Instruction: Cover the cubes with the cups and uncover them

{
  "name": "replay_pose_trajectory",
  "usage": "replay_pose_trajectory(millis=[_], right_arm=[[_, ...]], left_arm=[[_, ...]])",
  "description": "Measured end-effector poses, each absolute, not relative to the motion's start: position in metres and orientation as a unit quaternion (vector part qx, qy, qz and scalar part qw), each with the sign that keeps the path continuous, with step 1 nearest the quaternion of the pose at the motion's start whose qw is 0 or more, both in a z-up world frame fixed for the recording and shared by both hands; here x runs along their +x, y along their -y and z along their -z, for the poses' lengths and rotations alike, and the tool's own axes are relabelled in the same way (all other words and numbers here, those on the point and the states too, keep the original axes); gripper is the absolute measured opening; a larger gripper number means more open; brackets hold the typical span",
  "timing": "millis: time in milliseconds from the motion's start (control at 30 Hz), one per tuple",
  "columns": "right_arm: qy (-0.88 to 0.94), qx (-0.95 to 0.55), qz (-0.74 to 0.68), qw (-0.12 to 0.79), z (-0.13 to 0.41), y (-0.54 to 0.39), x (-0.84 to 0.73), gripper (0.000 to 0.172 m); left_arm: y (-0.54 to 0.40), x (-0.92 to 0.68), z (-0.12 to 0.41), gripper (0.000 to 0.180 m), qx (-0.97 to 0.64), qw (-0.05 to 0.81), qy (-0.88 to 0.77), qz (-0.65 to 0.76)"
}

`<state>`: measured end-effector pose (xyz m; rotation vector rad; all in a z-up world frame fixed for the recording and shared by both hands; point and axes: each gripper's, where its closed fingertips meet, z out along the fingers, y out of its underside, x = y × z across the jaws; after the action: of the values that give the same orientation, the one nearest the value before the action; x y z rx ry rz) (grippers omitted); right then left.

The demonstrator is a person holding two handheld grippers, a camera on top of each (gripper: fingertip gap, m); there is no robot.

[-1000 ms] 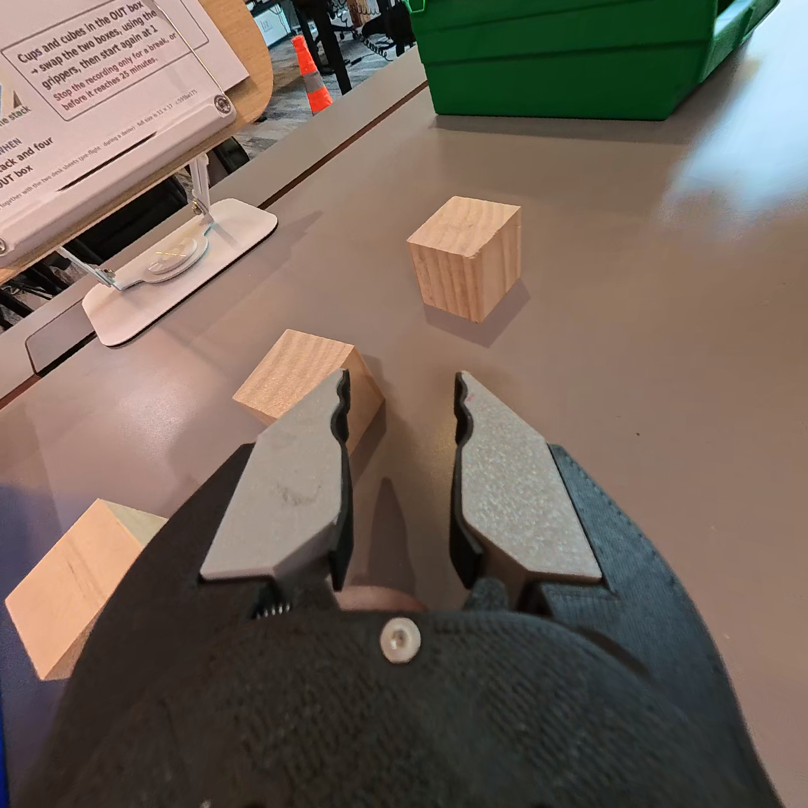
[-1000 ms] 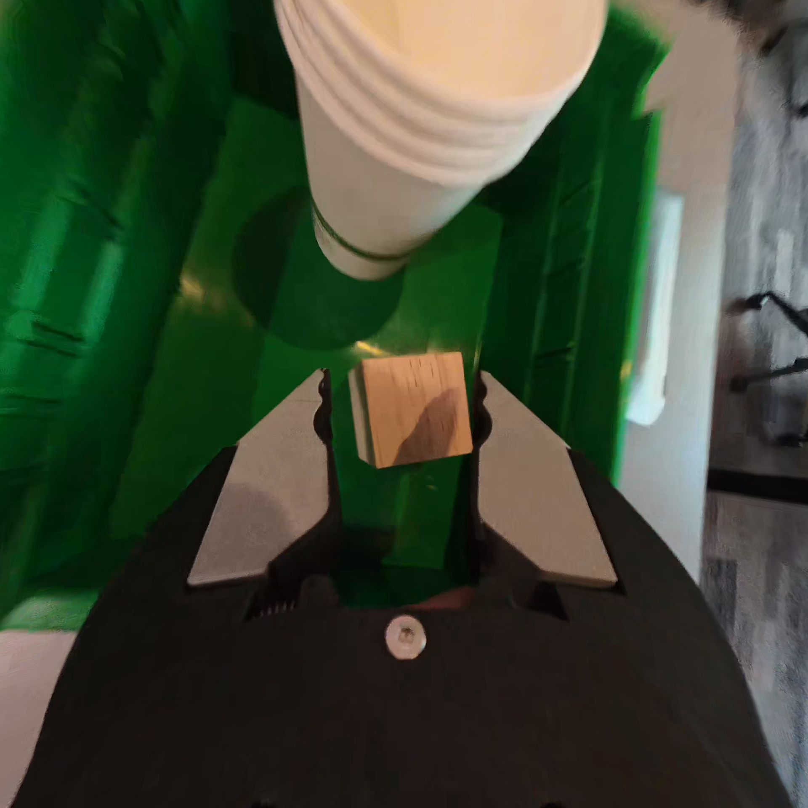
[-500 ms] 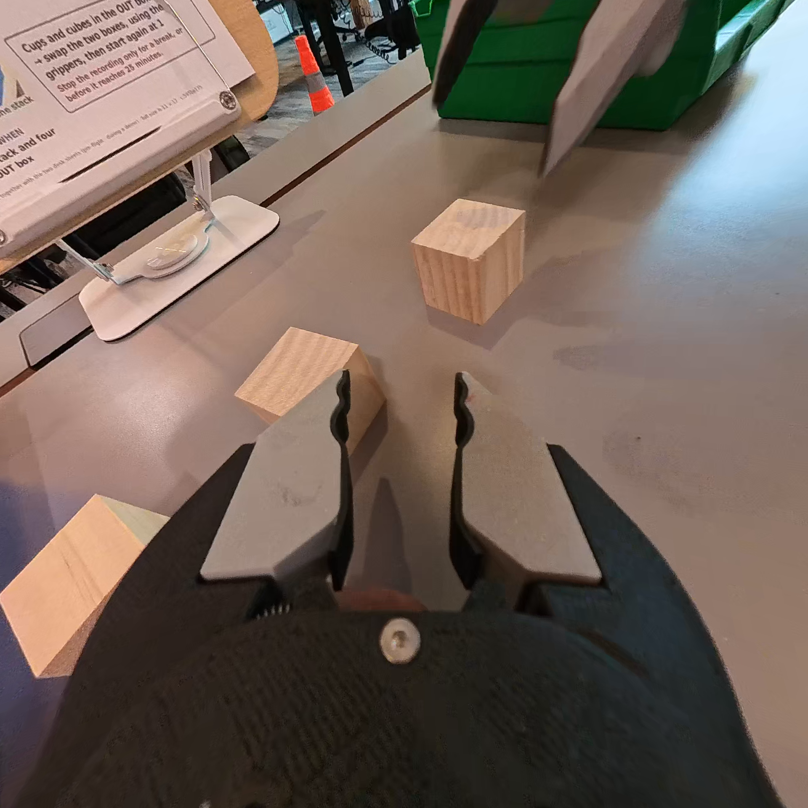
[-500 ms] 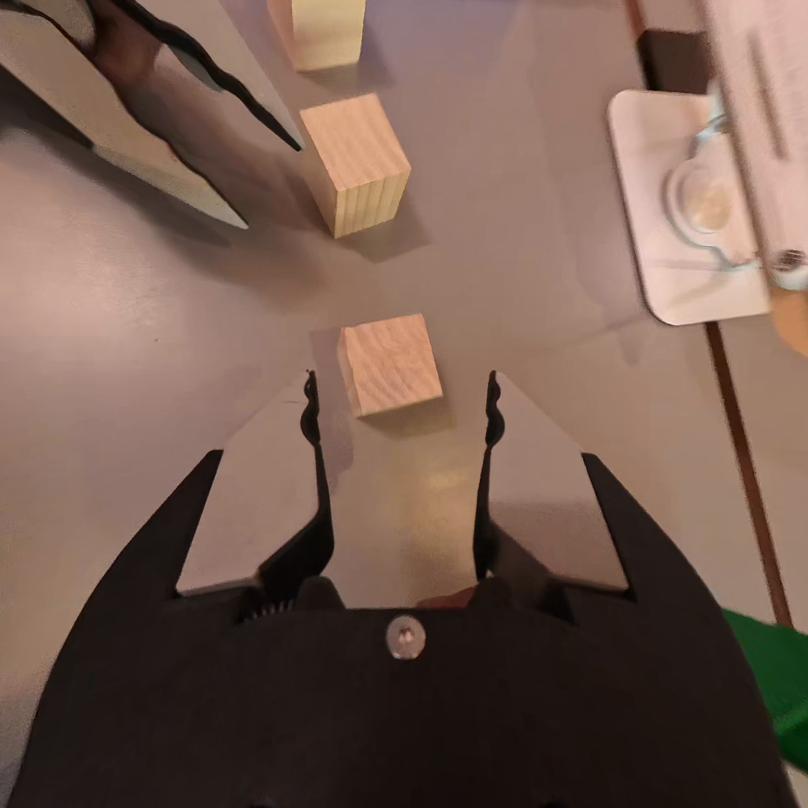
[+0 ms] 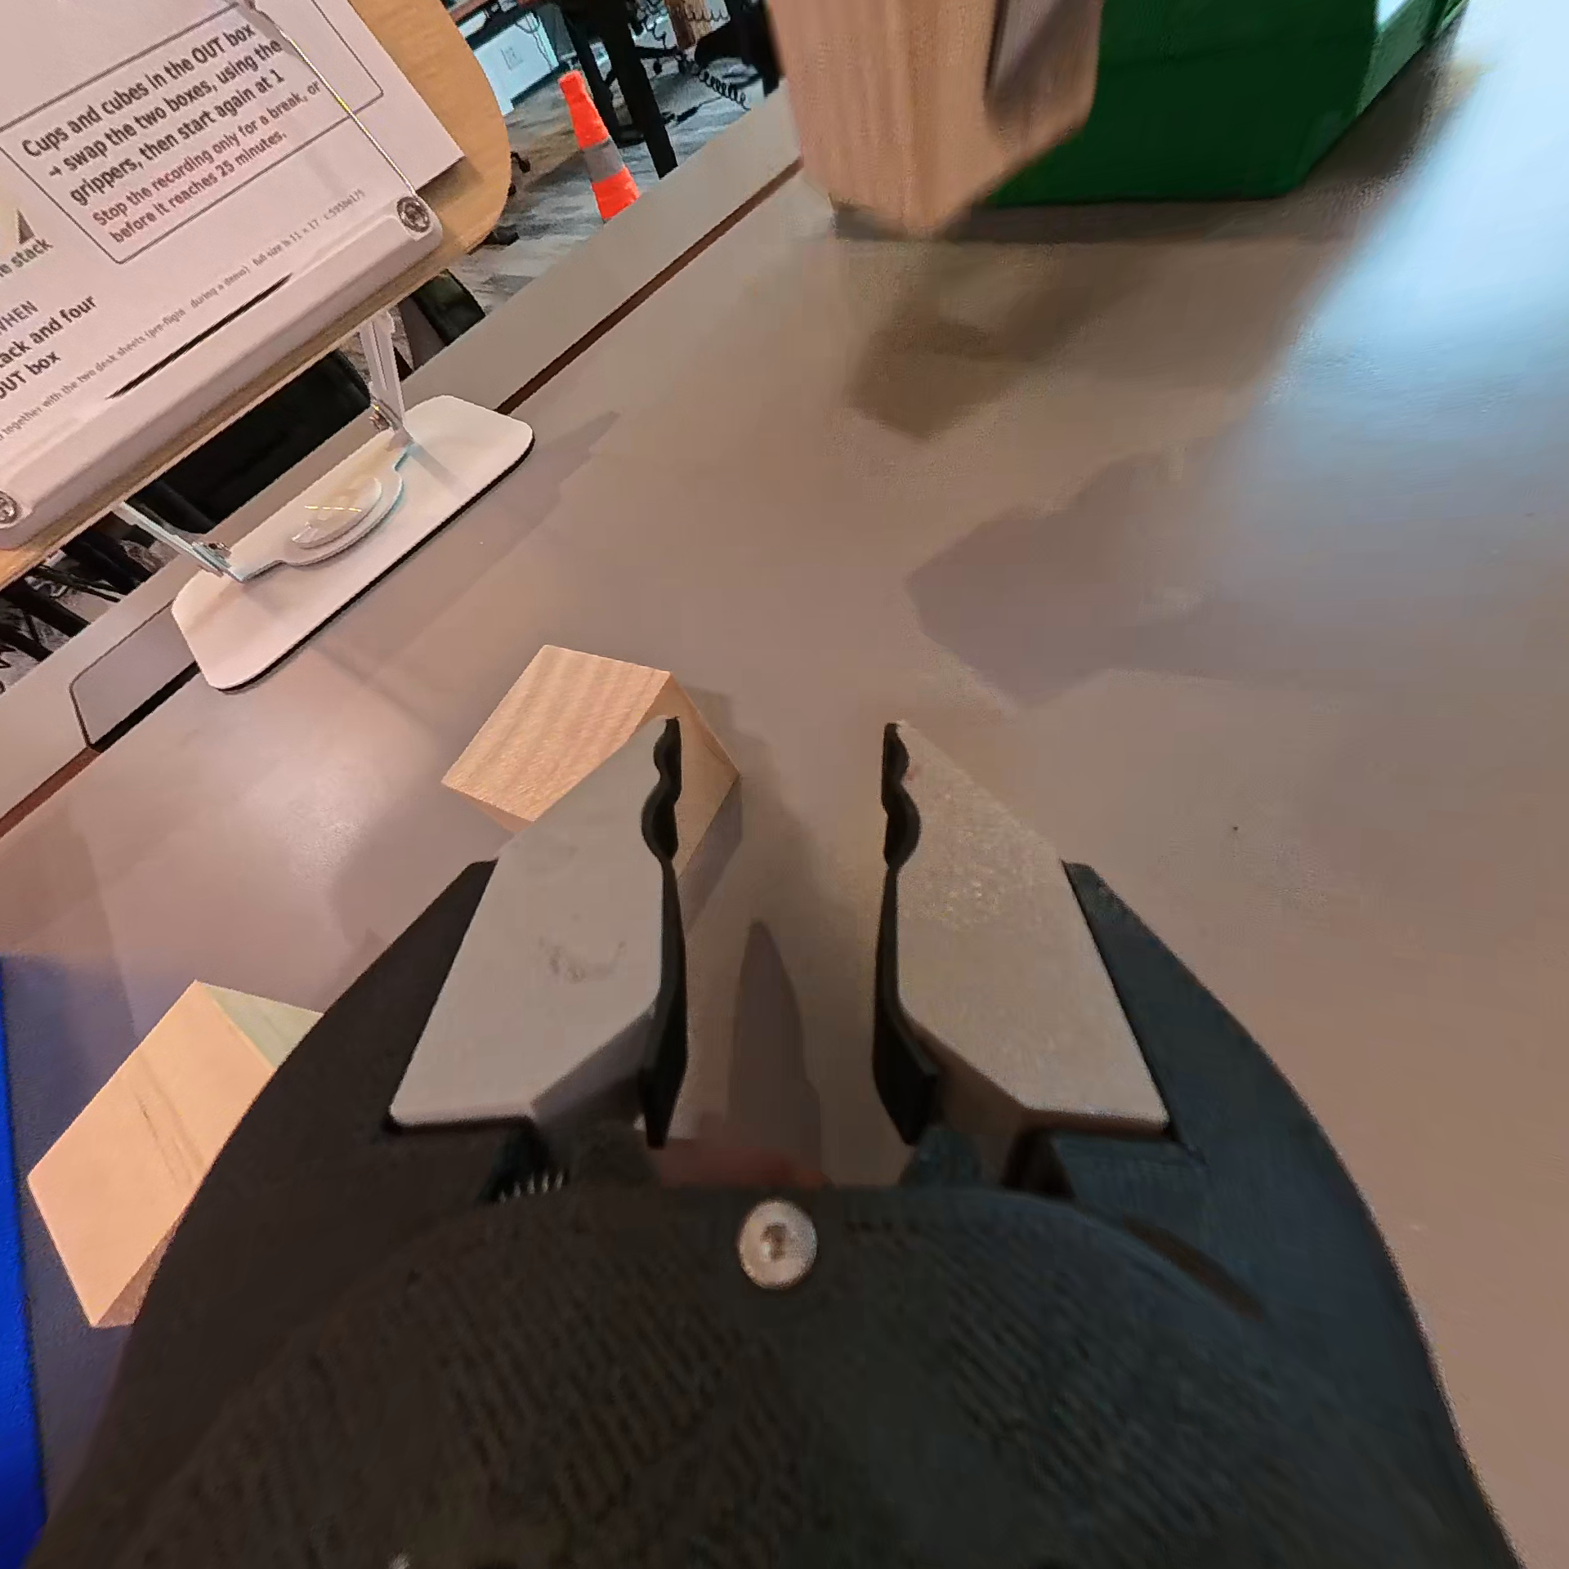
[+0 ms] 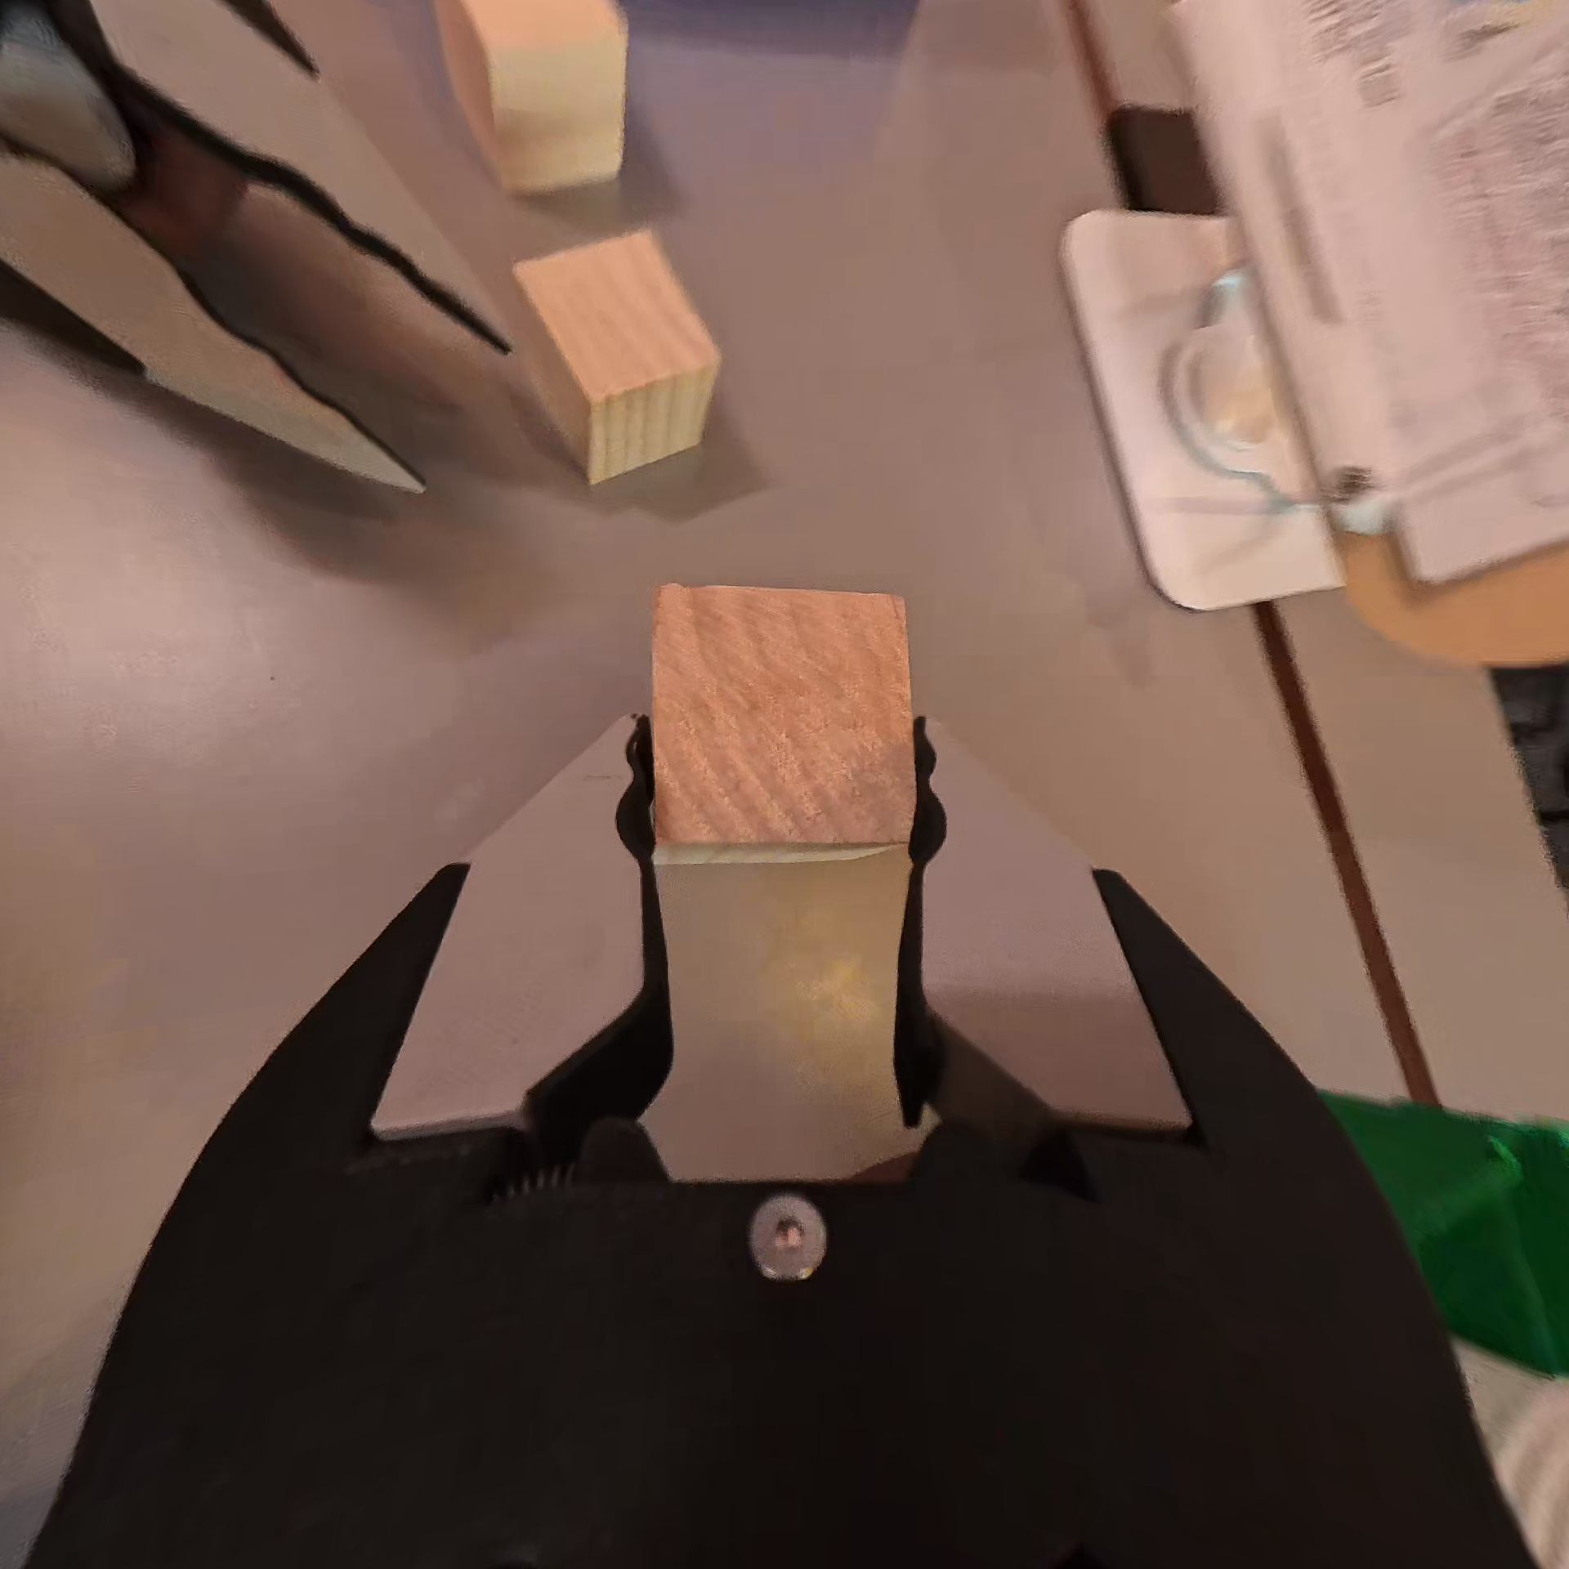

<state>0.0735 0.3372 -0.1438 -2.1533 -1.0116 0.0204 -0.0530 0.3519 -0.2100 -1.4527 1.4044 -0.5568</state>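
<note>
Your right gripper [image 6: 779, 790] has both pads pressed against the sides of a pale wooden cube [image 6: 779, 722], lifted above the grey table [image 6: 255, 679]; no mark or print shows on its faces. Your left gripper [image 5: 777, 790] stands part open with nothing between its fingers, just beside a second cube [image 5: 560, 739] resting on the table. A third cube [image 5: 144, 1146] lies nearer you, to the left. A white printed instruction sheet [image 5: 170, 170] sits on a stand [image 5: 340, 552] at the table's edge. A green bin [image 5: 1231, 102] sits farther back.
</note>
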Motion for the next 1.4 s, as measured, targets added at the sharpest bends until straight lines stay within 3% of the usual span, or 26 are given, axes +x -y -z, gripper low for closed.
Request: replay_pose_trajectory(millis=[167,267,400,600,667,800,900,1033,1267,1400], right_arm=[[0.237,-0.825,0.101,0.503,0.062,-0.319,0.175,0.058],[0.103,-0.818,0.129,0.551,0.045,-0.301,0.250,0.058],[-0.013,-0.856,0.135,0.499,0.100,-0.288,0.320,0.058],[-0.079,-0.929,0.141,0.332,0.224,-0.285,0.360,0.059],[-0.088,-0.947,0.142,0.275,0.243,-0.280,0.365,0.060],[-0.067,-0.940,0.148,0.300,0.219,-0.283,0.360,0.052],[-0.050,-0.941,0.167,0.289,0.201,-0.272,0.363,0.060],[-0.050,-0.939,0.187,0.284,0.180,-0.250,0.370,0.048],[0.058,-0.855,-0.002,0.516,0.086,-0.277,0.226,0.058],[0.146,-0.815,-0.133,0.545,0.075,-0.303,0.091,0.059]], left_arm=[[-0.353,-0.053,0.208,0.044,-0.600,0.506,-0.576,0.228],[-0.354,-0.054,0.207,0.044,-0.600,0.510,-0.574,0.226],[-0.355,-0.053,0.208,0.044,-0.602,0.508,-0.573,0.225],[-0.355,-0.053,0.209,0.044,-0.604,0.506,-0.573,0.226],[-0.355,-0.053,0.209,0.044,-0.603,0.506,-0.574,0.227],[-0.353,-0.053,0.209,0.044,-0.599,0.507,-0.578,0.224],[-0.352,-0.052,0.210,0.044,-0.597,0.507,-0.582,0.221],[-0.355,-0.054,0.209,0.044,-0.603,0.510,-0.574,0.219],[-0.380,-0.066,0.204,0.045,-0.649,0.515,-0.513,0.225],[-0.386,-0.072,0.197,0.050,-0.647,0.532,-0.497,0.226]])
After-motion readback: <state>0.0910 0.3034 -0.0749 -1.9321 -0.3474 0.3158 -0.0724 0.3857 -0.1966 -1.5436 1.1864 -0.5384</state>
